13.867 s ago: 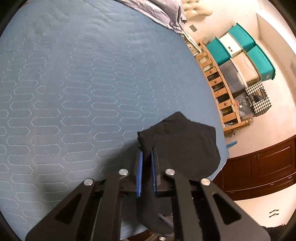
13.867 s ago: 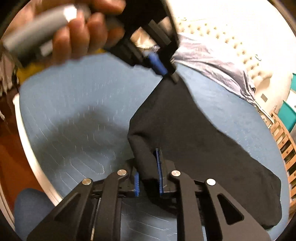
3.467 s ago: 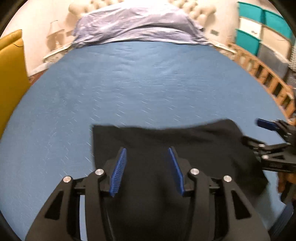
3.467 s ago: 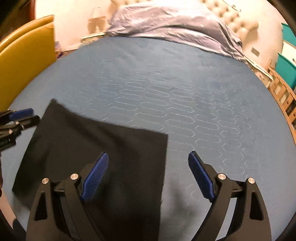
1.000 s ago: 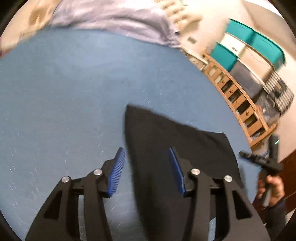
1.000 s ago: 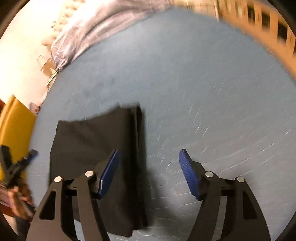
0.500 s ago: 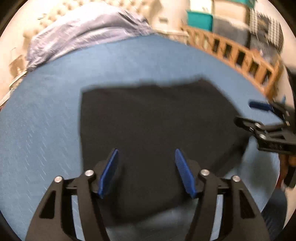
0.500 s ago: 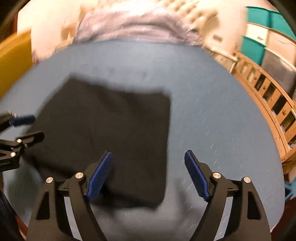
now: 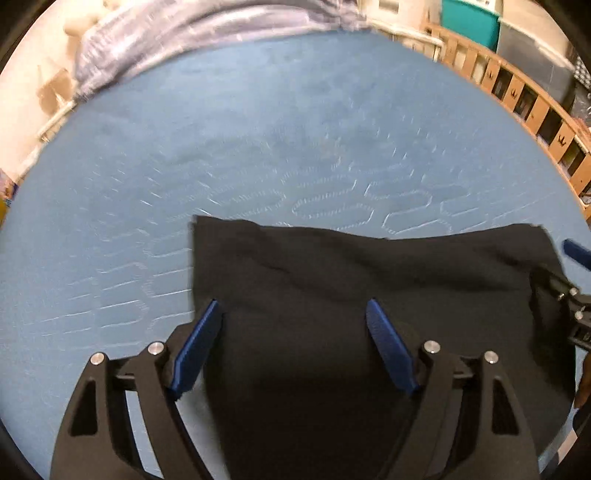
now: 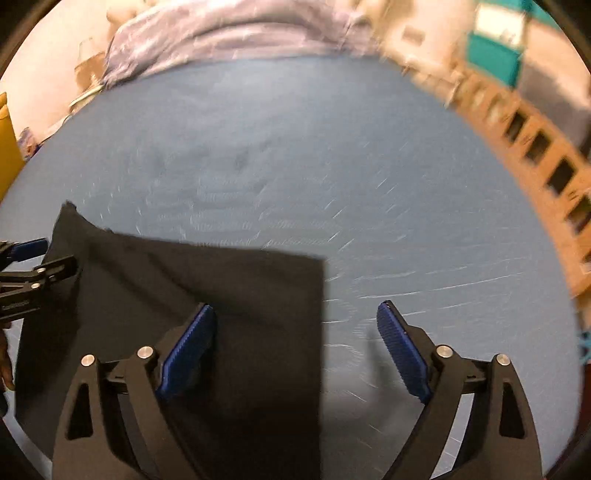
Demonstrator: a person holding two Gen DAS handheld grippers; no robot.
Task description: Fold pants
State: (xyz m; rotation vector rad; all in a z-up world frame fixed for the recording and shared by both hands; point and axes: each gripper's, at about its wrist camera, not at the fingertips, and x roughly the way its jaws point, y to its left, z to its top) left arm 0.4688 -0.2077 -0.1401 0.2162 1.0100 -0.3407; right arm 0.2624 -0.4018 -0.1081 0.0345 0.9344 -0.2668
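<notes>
The bed fills both views, its blue quilted cover running up to a lilac duvet at the far end. The pants lie flat on the bed's near edge as a compact dark rectangle, layers stacked and edges fairly square (some motion blur). Most of the folding looks done; perhaps one last fold or a smoothing is left. The left gripper hovers over the pants with jaws spread, gripping nothing. The right gripper straddles their right edge, jaws likewise spread and empty.
</notes>
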